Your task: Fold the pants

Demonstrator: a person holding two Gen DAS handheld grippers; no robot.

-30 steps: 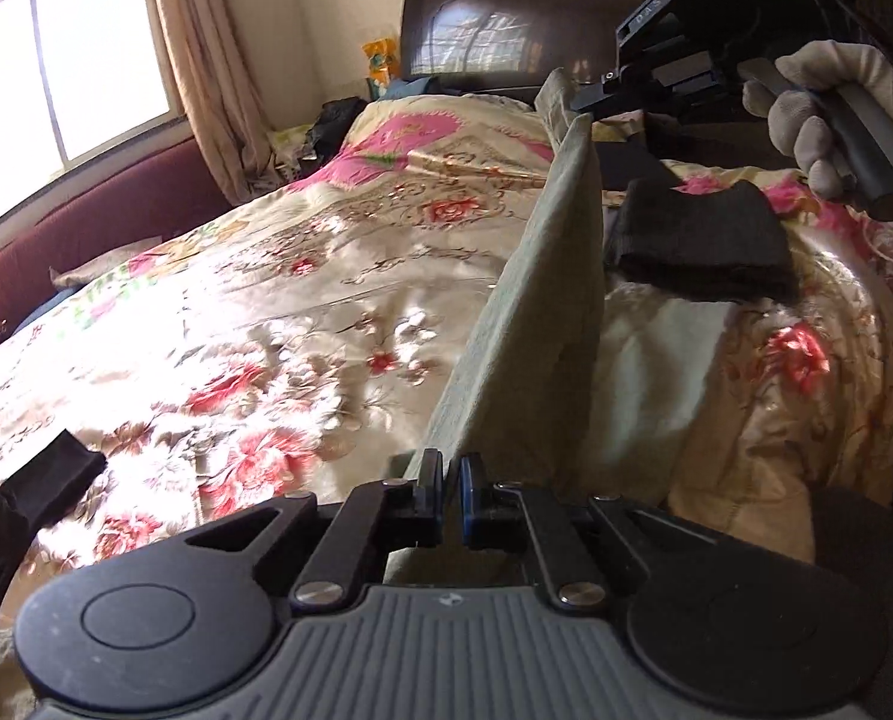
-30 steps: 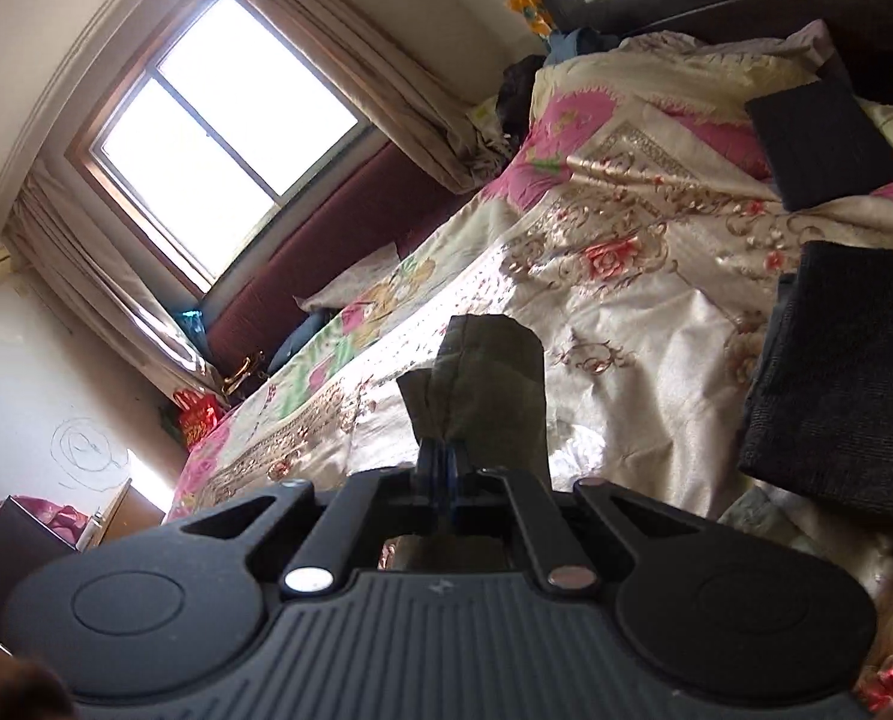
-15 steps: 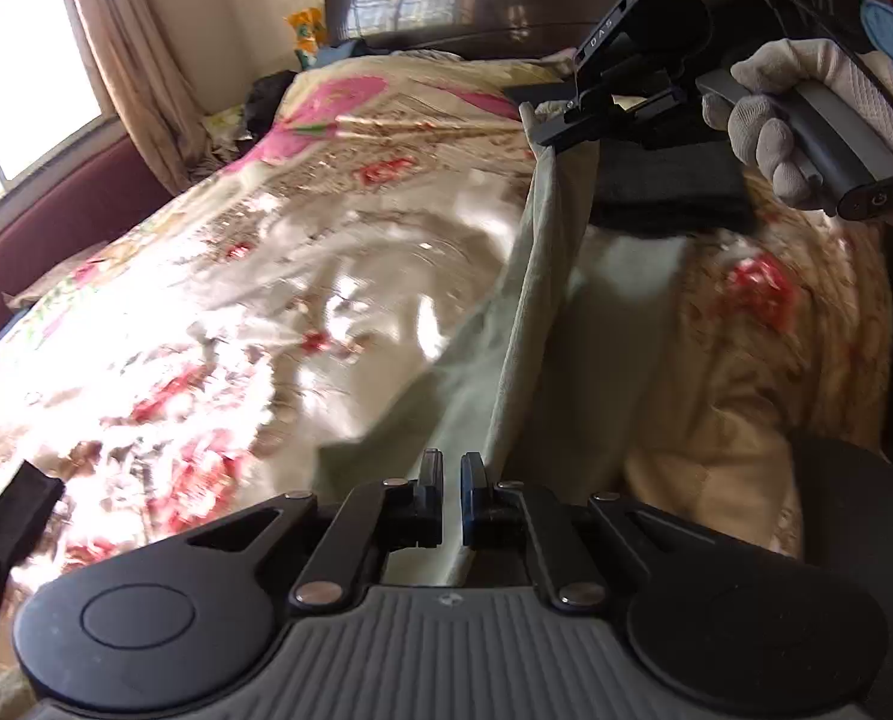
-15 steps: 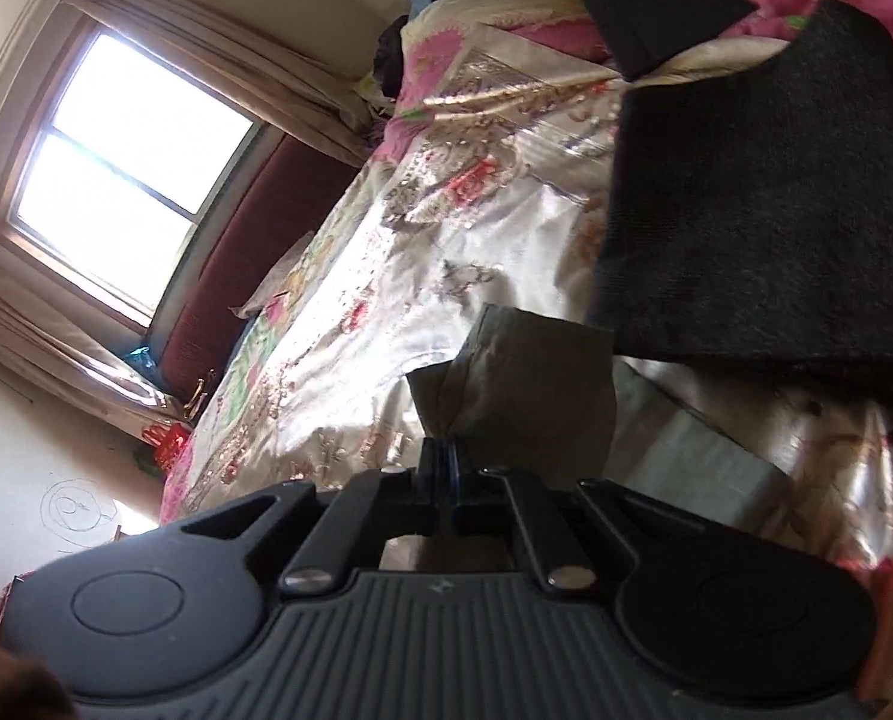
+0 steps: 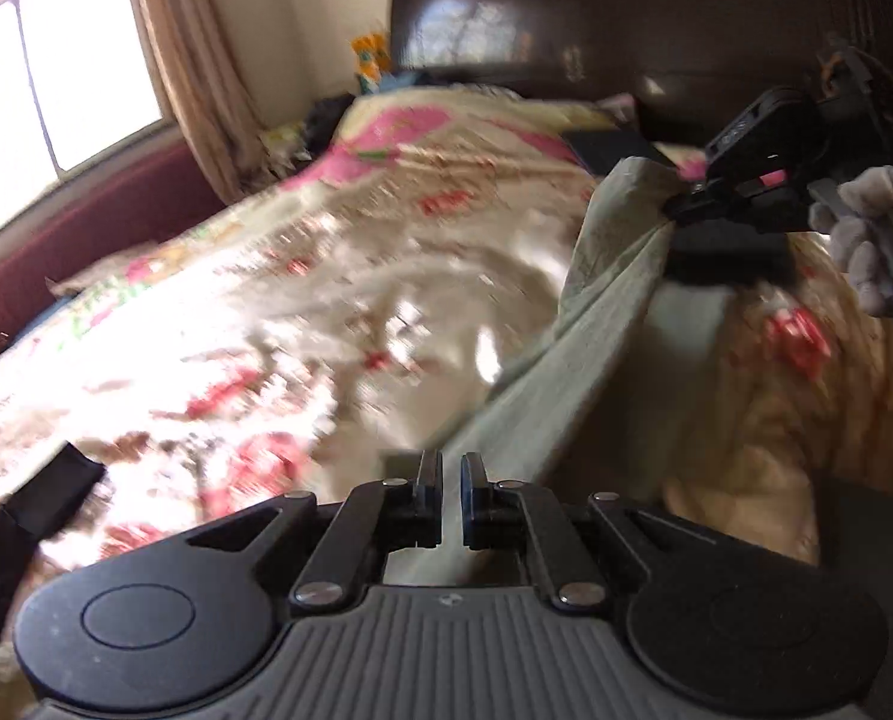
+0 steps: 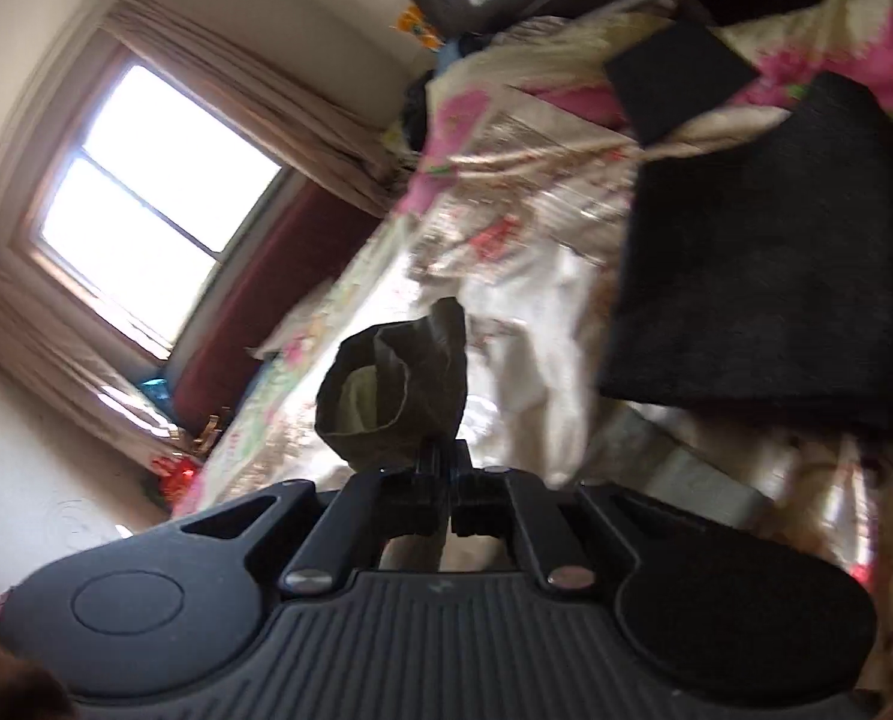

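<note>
Sage-green pants (image 5: 572,360) stretch in a band over the floral bedspread, from my left gripper (image 5: 452,480) up to my right gripper (image 5: 680,204). The left jaws stand a narrow gap apart with the cloth passing just beside the right finger; no cloth shows between them. In the right wrist view my right gripper (image 6: 446,462) is shut on a bunched end of the pants (image 6: 386,390), held above the bed. A gloved hand (image 5: 872,234) holds the right gripper's handle.
Folded black garments (image 6: 764,276) lie on the bed (image 5: 254,312) by the right gripper, a smaller black one (image 6: 674,78) nearer the dark headboard (image 5: 626,18). Another black cloth (image 5: 32,510) lies at the left. A window (image 5: 38,72) and maroon bench are beyond.
The left jaws have parted slightly and the pants edge now hangs slacker, lower over the bed. The right gripper has swung right and down with its end still held.
</note>
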